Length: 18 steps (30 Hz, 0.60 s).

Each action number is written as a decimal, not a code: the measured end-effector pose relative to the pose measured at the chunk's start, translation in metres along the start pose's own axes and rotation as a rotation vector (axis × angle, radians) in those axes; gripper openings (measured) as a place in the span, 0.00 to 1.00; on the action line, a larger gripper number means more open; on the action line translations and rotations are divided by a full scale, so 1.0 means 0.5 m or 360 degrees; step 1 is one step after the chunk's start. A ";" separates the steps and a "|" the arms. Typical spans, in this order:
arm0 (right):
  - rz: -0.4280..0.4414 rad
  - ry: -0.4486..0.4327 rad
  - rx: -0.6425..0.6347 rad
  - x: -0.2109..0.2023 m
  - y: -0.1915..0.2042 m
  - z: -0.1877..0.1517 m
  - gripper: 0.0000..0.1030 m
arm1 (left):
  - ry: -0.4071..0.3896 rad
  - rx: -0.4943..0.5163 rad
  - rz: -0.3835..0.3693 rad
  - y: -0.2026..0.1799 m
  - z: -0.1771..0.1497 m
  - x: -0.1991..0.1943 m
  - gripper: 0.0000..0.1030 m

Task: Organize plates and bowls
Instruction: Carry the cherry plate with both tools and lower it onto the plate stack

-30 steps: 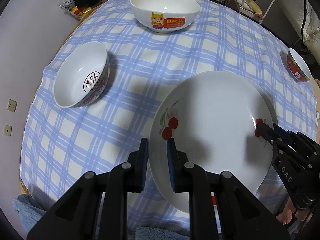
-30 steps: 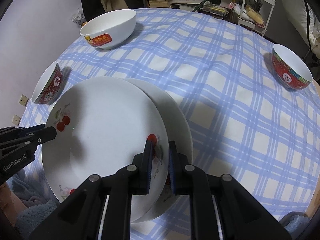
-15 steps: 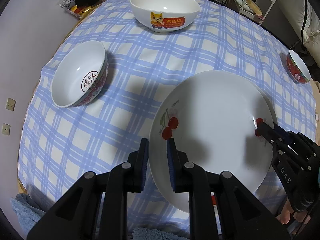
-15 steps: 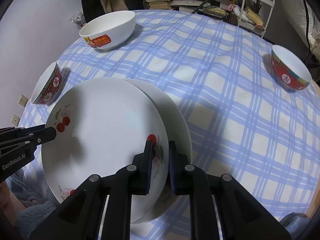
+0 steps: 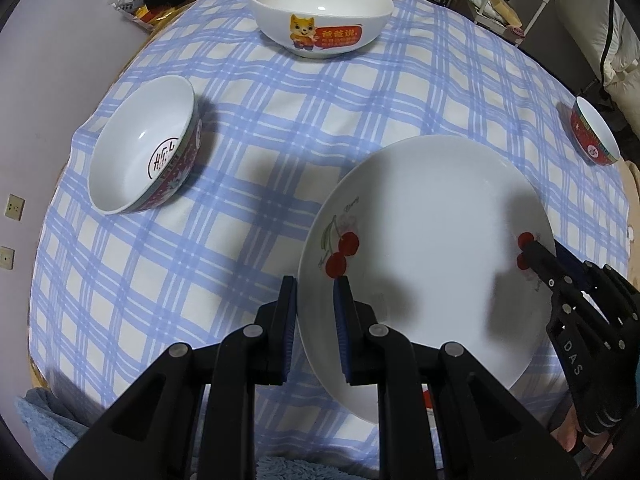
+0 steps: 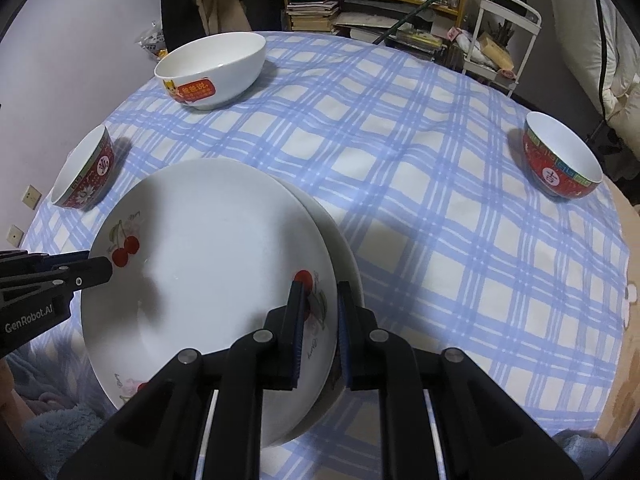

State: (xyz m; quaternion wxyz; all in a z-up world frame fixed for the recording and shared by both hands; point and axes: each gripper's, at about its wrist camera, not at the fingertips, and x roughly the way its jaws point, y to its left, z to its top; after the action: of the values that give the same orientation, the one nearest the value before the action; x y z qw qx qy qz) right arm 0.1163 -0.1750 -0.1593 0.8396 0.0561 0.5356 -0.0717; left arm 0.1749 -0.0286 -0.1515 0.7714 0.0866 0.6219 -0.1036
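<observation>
A white cherry-printed plate (image 5: 432,240) (image 6: 208,264) is held from both sides. My left gripper (image 5: 315,284) is shut on its left rim, and its tip (image 6: 96,272) also appears in the right wrist view. My right gripper (image 6: 322,288) is shut on the opposite rim, its tip (image 5: 534,250) seen from the left wrist. A second white plate (image 6: 348,256) lies just under the held one, sticking out to the right. A large white bowl with a cat sticker (image 5: 320,12) (image 6: 212,72) stands at the far side.
Two red patterned bowls stand on the blue checked tablecloth (image 5: 360,120): one at the left (image 5: 144,148) (image 6: 84,176), one at the far right (image 5: 594,136) (image 6: 560,160). Behind the round table are shelves of books and a white cart (image 6: 504,40). A wall runs along the left.
The right wrist view has tipped slightly, so the table sits a little lower in it. Both grips on the plate are unchanged and the bowls have not moved.
</observation>
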 end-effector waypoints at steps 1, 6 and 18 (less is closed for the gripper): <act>-0.0001 -0.0003 0.0001 -0.001 0.000 -0.001 0.16 | -0.0003 0.0004 0.0004 -0.001 -0.001 0.000 0.17; 0.0027 -0.0004 0.0025 -0.005 -0.007 -0.006 0.16 | 0.0006 0.0014 0.0016 -0.001 -0.005 0.006 0.17; 0.0047 -0.0010 0.0053 -0.012 -0.013 -0.017 0.16 | 0.0025 -0.0040 0.0020 0.013 -0.011 0.008 0.19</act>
State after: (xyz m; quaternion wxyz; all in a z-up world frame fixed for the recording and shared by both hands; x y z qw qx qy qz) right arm 0.1050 -0.1794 -0.1576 0.8412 0.0776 0.5308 -0.0684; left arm 0.1723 -0.0213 -0.1567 0.7682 0.0817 0.6285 -0.0904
